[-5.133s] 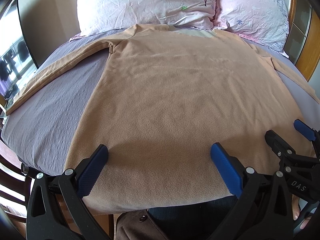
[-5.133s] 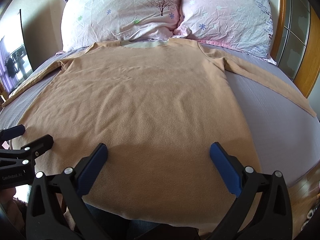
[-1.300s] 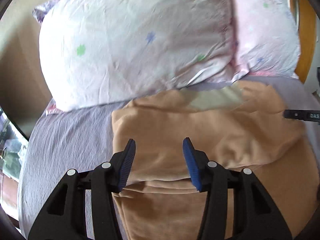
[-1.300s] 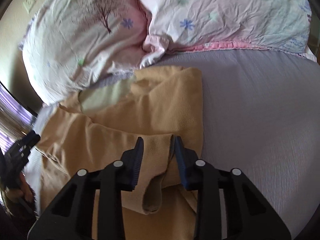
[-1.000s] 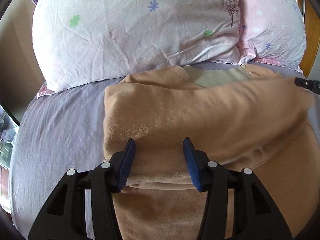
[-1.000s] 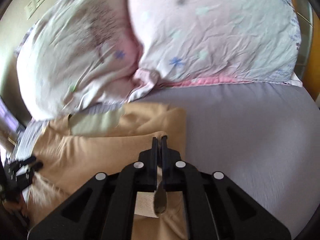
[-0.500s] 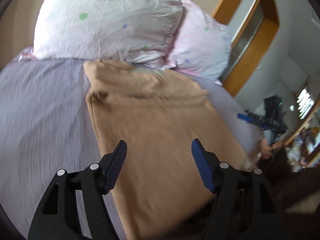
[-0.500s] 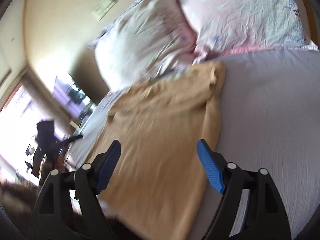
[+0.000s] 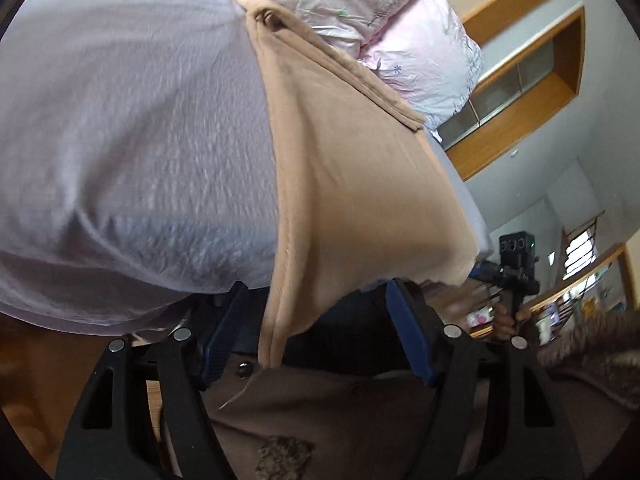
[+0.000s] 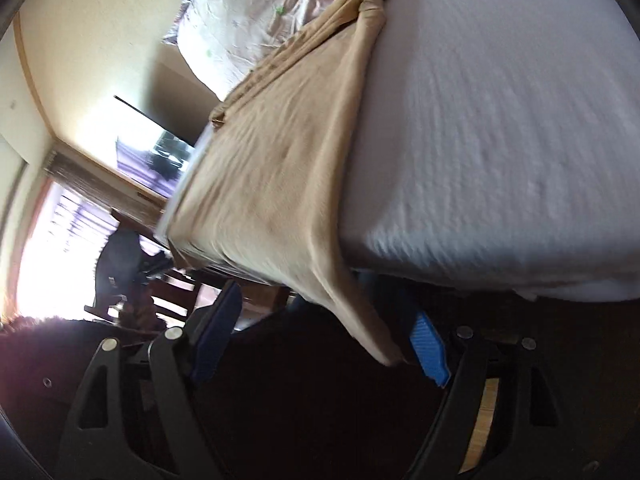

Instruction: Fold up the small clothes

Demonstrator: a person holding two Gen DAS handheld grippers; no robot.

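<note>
Tan fleecy shirt (image 9: 352,184) folded narrow; lilac textured bedsheet (image 9: 132,128) beneath

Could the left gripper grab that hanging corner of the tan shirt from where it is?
Probably yes. The left gripper is open, and the shirt hem droops off the bed edge right between its jaws. Nothing blocks it, though the picture is blurred, so depth is uncertain.
</note>
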